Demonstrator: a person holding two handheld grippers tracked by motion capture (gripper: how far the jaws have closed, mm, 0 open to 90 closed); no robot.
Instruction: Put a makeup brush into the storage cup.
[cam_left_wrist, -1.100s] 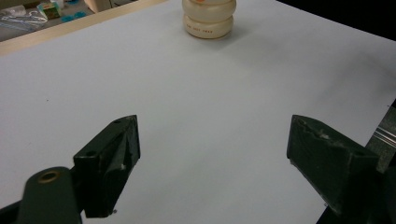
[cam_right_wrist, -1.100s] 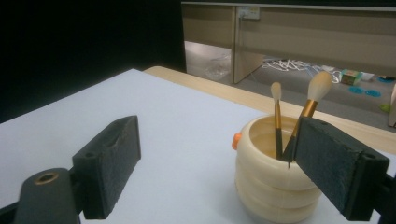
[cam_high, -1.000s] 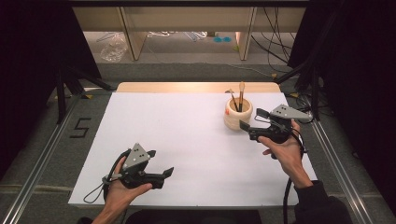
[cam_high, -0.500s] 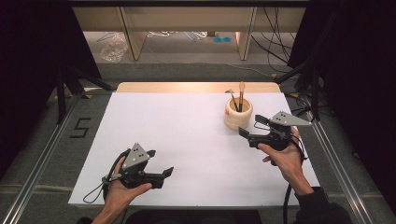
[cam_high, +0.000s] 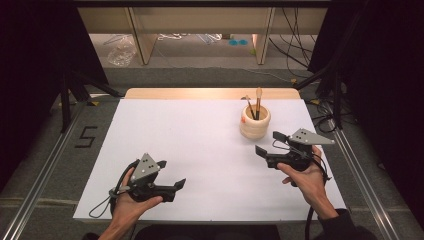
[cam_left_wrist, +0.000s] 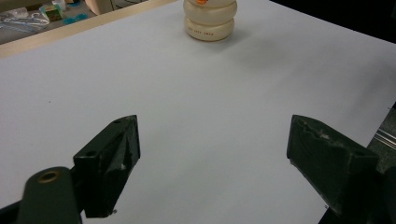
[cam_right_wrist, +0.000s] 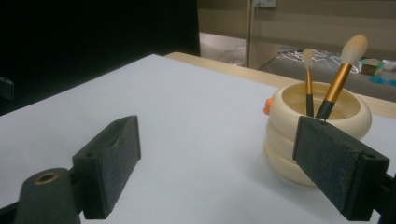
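Observation:
A cream ribbed cup (cam_high: 255, 122) stands on the white table top (cam_high: 200, 145) at the back right and holds two makeup brushes (cam_high: 258, 101), bristles up. My right gripper (cam_high: 267, 142) hovers just in front of the cup, open, jaws pointing left with nothing between them. In the right gripper view the cup (cam_right_wrist: 317, 135) and the brushes (cam_right_wrist: 343, 70) sit just beyond the right jaw of that open gripper (cam_right_wrist: 217, 158). My left gripper (cam_high: 171, 174) is near the front left, open and holding nothing. The left gripper view looks past its wide-apart jaws (cam_left_wrist: 212, 154) to the distant cup (cam_left_wrist: 210, 21).
A wooden strip (cam_high: 210, 93) runs along the table's far edge. Metal rails (cam_high: 50, 165) flank both sides, with a "5" mark (cam_high: 86, 136) on the left. Cables (cam_high: 320, 112) lie beyond the right edge. Shelving legs and clutter stand on the floor behind.
My right gripper has drawn back from the cup toward the front edge and now sits lower in the high view. The left gripper has stayed put.

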